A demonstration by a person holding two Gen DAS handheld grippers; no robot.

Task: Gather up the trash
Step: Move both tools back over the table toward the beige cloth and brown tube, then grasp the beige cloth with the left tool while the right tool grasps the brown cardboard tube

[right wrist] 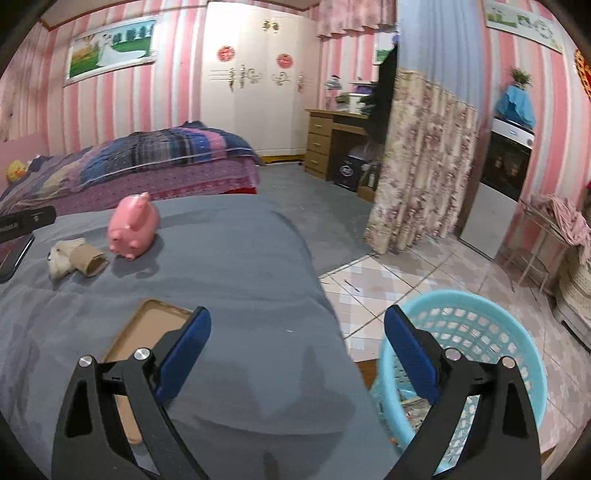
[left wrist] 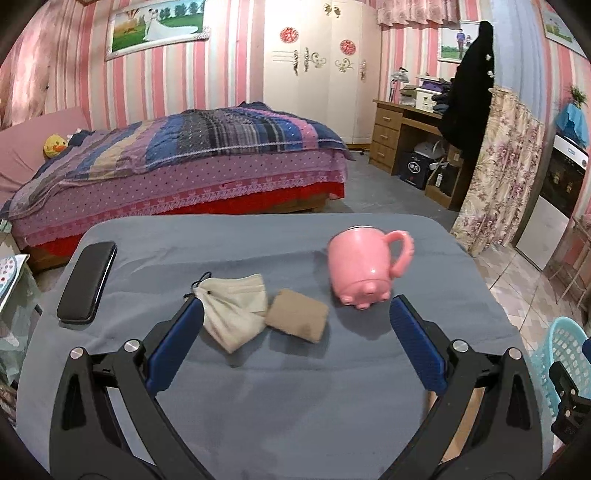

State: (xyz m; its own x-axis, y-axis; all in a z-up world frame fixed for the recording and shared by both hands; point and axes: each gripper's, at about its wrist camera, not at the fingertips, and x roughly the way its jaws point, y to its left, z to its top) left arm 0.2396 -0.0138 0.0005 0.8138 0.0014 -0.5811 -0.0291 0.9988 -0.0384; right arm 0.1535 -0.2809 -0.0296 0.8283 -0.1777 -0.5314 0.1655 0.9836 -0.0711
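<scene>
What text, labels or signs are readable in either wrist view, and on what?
Nothing reads cleanly.
Black box under the desk: white round emblem, characters too blurred to read.
Red round decals on the wardrobe: paper-cut style signs, not legible.
Black case at the table's left edge: small white print, too small to read.
White appliance at the right: small blue mark, blurred.
Pink pig mug, face mask, blue basket: no text visible.

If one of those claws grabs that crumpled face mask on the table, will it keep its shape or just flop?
Probably flop: the face mask is thin, creased fabric, already folded over itself. It looks very light, so it should lift easily. Its ear loop may dangle or snag the cardboard tube touching it.
</scene>
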